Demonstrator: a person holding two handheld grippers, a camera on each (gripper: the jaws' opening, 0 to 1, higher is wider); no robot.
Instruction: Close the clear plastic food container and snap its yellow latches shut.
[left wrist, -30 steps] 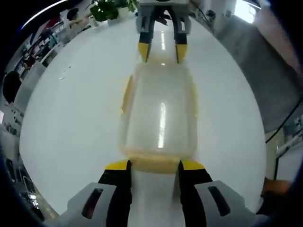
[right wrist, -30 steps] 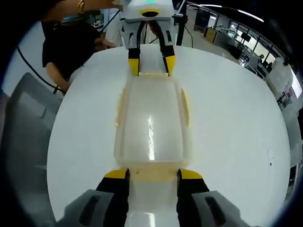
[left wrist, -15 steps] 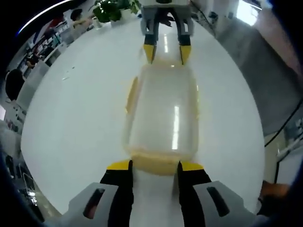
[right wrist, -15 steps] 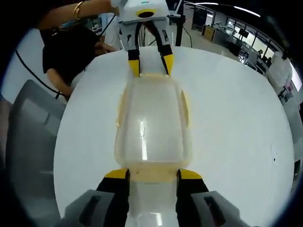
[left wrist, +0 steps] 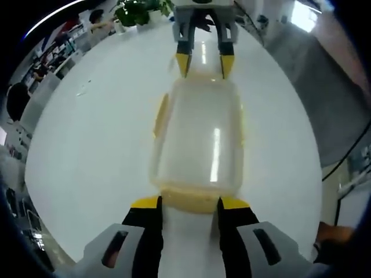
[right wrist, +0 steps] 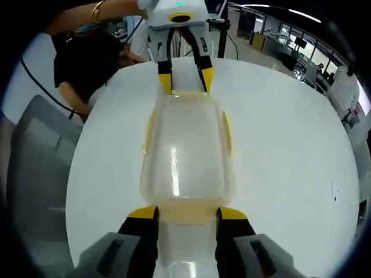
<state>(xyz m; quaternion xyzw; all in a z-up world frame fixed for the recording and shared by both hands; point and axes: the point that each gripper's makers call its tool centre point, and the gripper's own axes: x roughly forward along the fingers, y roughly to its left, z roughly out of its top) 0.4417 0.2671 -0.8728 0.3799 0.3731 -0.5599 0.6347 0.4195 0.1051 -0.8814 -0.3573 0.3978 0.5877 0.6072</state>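
The container (left wrist: 200,136) lies lengthwise on the white bench (left wrist: 93,145), lid on, between the two grippers, which face each other across it. Yellow latches run along its long sides (left wrist: 160,114) and short ends (left wrist: 188,200).

In the left gripper view the left gripper (left wrist: 188,204) has its jaws spread either side of the near end latch, the yellow tips just beside the latch's corners; whether they touch it I cannot tell. The right gripper (left wrist: 204,63) comes in from the far end, its jaws spread and its tips at the far edge of the lid. A potted plant (left wrist: 136,11) stands beyond the bench, and grey floor (left wrist: 324,75) lies to the right.

The right gripper view shows the same from the other end: the right gripper (right wrist: 186,215) is spread about its near end latch (right wrist: 185,214), and the left gripper (right wrist: 185,84) is spread over the far one. Here a person in a dark top (right wrist: 87,55) stands behind the bench, an arm with a gold bracelet (right wrist: 97,8) reaching to the left gripper. A grey chair (right wrist: 35,168) sits beside the bench.
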